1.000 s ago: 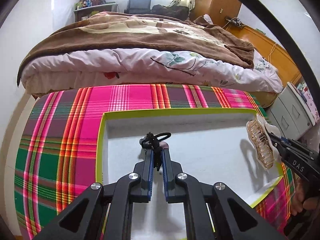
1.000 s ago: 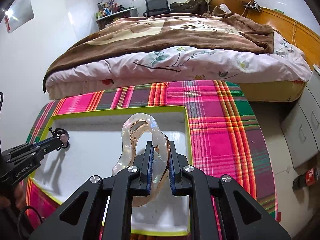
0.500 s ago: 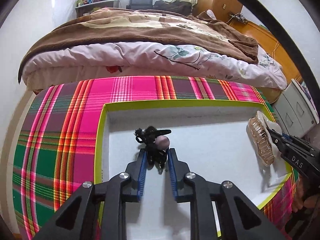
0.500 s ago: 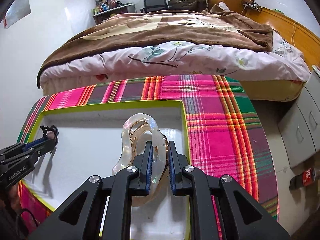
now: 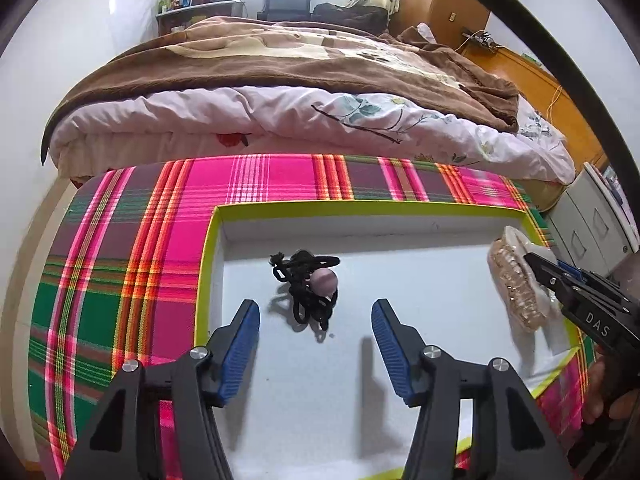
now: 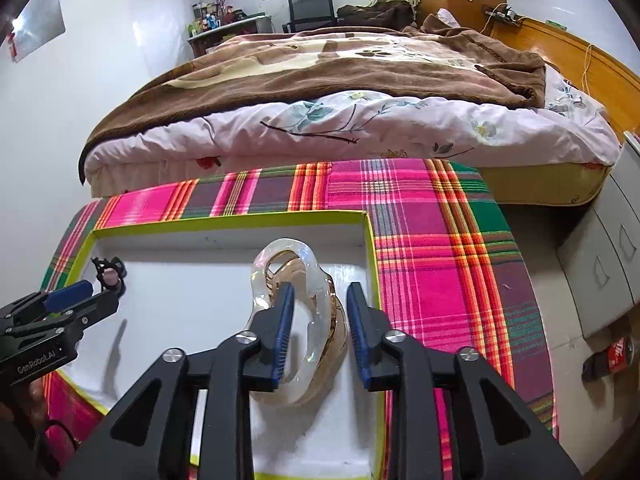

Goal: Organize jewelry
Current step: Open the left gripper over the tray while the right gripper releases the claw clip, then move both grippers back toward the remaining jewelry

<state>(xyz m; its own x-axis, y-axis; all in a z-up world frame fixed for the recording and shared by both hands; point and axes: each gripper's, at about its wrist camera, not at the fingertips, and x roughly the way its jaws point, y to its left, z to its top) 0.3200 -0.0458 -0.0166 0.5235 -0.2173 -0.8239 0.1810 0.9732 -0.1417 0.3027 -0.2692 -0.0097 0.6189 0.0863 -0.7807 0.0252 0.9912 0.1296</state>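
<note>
While the black hair tie (image 5: 308,288) (pink bead on it) is lying on the tray's (image 5: 360,210) white floor, the left gripper (image 5: 316,332) is hovering spread behind it; the right gripper (image 6: 318,320) is bracketing the clear claw clip (image 6: 296,280), fingers parted.

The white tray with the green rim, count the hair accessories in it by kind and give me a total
Black hair tie with a pink bead: 1, lying on the tray floor.
Clear claw clip: 1, standing between the open right gripper fingers.
Total: 2.
</note>
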